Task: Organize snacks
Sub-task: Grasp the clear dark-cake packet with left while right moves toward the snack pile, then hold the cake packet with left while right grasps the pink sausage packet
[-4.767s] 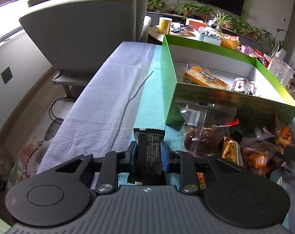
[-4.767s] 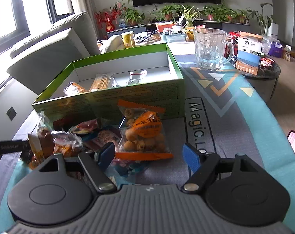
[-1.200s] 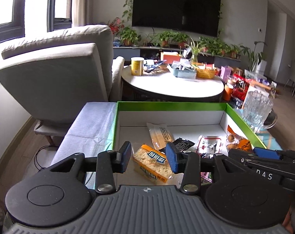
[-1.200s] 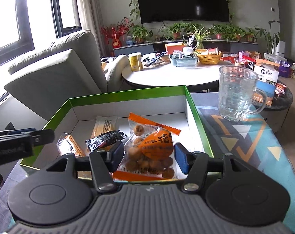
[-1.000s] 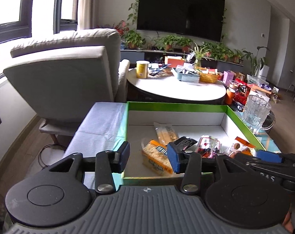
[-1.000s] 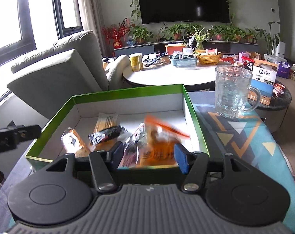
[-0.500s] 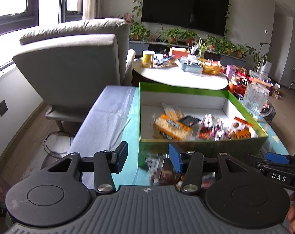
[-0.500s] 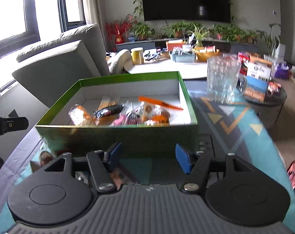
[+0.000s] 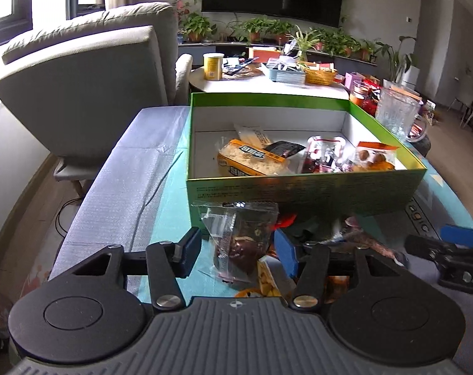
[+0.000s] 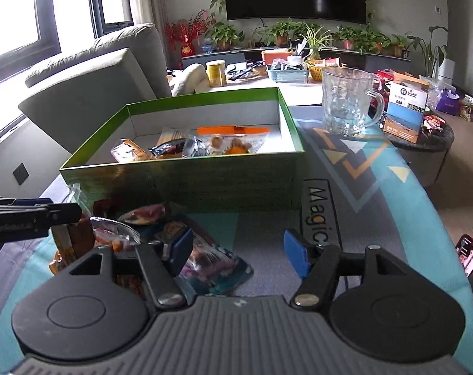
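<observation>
On the left, the left gripper (image 9: 238,251) hangs over a clear packet of dark snacks (image 9: 238,237) at the near edge of a loose snack pile (image 10: 124,234); its jaws have just been widening and do not press the packet. Behind stands the green box (image 9: 298,187), several packets already inside. To the right, the right gripper (image 10: 236,251) is spread wide and empty over a teal packet (image 10: 211,265).
</observation>
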Available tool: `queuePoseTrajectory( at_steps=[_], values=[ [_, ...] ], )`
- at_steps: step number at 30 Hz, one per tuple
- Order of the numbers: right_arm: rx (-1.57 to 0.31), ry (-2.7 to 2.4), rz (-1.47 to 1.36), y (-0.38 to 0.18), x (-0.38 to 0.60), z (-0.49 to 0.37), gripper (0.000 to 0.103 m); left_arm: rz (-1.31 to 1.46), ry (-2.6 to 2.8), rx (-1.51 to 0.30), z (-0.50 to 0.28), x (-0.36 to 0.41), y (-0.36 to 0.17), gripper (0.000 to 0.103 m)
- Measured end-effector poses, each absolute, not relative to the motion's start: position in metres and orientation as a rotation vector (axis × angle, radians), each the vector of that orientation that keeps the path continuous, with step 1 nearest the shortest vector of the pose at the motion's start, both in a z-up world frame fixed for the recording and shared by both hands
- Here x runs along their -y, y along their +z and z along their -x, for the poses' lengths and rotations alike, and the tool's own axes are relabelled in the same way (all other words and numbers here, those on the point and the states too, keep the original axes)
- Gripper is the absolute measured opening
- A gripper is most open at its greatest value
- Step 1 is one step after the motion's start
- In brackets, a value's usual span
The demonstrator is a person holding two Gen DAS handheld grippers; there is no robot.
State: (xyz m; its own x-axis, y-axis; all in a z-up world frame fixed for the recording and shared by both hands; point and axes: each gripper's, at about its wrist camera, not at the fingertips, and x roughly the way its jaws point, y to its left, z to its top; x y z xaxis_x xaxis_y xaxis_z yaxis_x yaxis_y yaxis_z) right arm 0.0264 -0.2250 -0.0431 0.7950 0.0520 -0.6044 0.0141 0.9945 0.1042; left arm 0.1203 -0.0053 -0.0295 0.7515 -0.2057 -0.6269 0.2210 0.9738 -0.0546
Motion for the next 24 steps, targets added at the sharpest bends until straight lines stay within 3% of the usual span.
queuePoseTrajectory(
  at_steps=[10,15,24],
  values=[
    [-0.696,0.014,-0.129,-0.056,0.229,-0.027,0.043,0.071,-0.244,-0.735,-0.145,-0.007,-0.046,0.058],
    [-0.699,0.029,-0.123,-0.059,0.227,-0.028,0.043,0.126,-0.275,-0.746,-0.149,-0.013,-0.052,0.047],
    [-0.705,0.134,-0.004,-0.065,0.212,-0.042,0.043,0.1,-0.279,-0.722,-0.141,-0.024,-0.049,0.044]
  ],
)
